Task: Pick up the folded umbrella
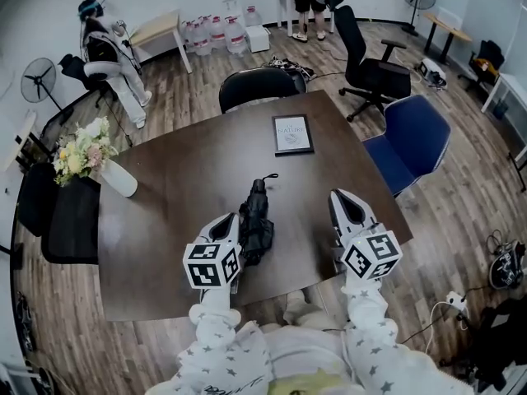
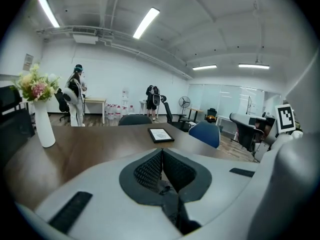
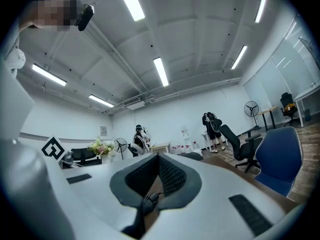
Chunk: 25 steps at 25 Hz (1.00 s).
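Observation:
The folded black umbrella (image 1: 256,220) lies on the dark wooden table (image 1: 181,171), its strap end pointing away from me. My left gripper (image 1: 226,222) is just to the left of it, close beside its near half, with jaws shut and nothing between them. My right gripper (image 1: 340,197) hovers over the table's right side, well apart from the umbrella, jaws shut and empty. In the left gripper view the left gripper (image 2: 161,151) has closed tips and the umbrella is hidden. The right gripper view shows the right gripper (image 3: 159,156) closed too.
A framed picture (image 1: 292,134) lies at the far middle of the table. A white vase of flowers (image 1: 90,159) stands at its left edge. A black chair (image 1: 259,85) and a blue chair (image 1: 416,134) stand at the far and right sides. People stand at the back wall.

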{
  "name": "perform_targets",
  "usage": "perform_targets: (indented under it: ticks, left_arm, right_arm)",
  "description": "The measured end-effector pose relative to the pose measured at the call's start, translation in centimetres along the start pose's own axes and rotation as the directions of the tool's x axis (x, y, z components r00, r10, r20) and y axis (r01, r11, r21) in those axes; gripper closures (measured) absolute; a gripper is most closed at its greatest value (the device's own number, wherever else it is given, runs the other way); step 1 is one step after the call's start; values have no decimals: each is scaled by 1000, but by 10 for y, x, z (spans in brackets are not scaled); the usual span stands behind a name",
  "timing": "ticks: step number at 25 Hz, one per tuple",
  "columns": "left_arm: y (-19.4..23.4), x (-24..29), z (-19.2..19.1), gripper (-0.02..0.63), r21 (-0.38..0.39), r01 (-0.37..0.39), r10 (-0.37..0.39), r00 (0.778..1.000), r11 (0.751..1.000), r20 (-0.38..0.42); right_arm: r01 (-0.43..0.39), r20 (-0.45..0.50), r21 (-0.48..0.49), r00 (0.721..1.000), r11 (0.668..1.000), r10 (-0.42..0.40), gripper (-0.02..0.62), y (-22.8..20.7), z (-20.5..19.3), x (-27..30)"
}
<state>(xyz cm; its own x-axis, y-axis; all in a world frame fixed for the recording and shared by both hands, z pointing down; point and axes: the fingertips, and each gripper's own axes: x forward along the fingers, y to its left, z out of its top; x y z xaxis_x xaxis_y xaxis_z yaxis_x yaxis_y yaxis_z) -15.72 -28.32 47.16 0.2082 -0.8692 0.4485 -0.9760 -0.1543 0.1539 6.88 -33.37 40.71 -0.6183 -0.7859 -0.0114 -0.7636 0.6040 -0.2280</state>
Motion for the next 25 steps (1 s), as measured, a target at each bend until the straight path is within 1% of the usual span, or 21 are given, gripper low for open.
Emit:
perform_targets:
  ticks: [3, 7, 12, 14, 15, 16, 18, 19, 22, 23, 25]
  left_arm:
    - [5, 18, -10, 580, -15, -17, 16, 997, 1000, -72]
    - [12, 40, -21, 578, -24, -38, 34, 988, 999, -151]
    - [22, 60, -31, 577, -48, -45, 33, 971, 998, -237]
    - [24, 66, -36, 574, -63, -39, 20, 963, 997, -267]
    - [25, 69, -39, 542, -73, -33, 11, 959, 997, -283]
    - [25, 72, -42, 492, -83, -27, 1, 954, 996, -298]
    - [25, 80, -50, 475, -96, -13, -20, 943, 995, -332]
    - [25, 84, -54, 455, -95, -10, -24, 935, 995, -353]
    - [29, 97, -69, 378, -73, -46, 12, 909, 996, -416]
    - [30, 101, -73, 361, -68, -56, 21, 902, 996, -432]
    - [28, 109, -83, 346, -80, -57, 13, 886, 995, -463]
  right_arm:
    - [-20, -10, 5, 1000, 1000, 20, 574, -8, -4, 13]
    - [-45, -20, 9, 999, 999, 45, 574, -14, -7, 29]
    - [-57, -36, 27, 998, 998, 58, 574, -15, -12, 42]
    - [-55, -46, 39, 997, 998, 57, 574, -14, -17, 45]
    - [-52, -53, 45, 997, 998, 55, 574, -13, -20, 46]
    - [-49, -60, 52, 997, 997, 52, 574, -12, -23, 47]
    - [-42, -74, 65, 996, 997, 47, 574, -11, -30, 51]
    - [-37, -80, 70, 996, 997, 43, 574, -11, -33, 52]
    - [-22, -101, 91, 994, 996, 31, 574, -13, -42, 55]
    - [-16, -109, 97, 994, 995, 26, 574, -15, -45, 56]
    - [-4, -123, 108, 992, 994, 18, 574, -17, -52, 57]
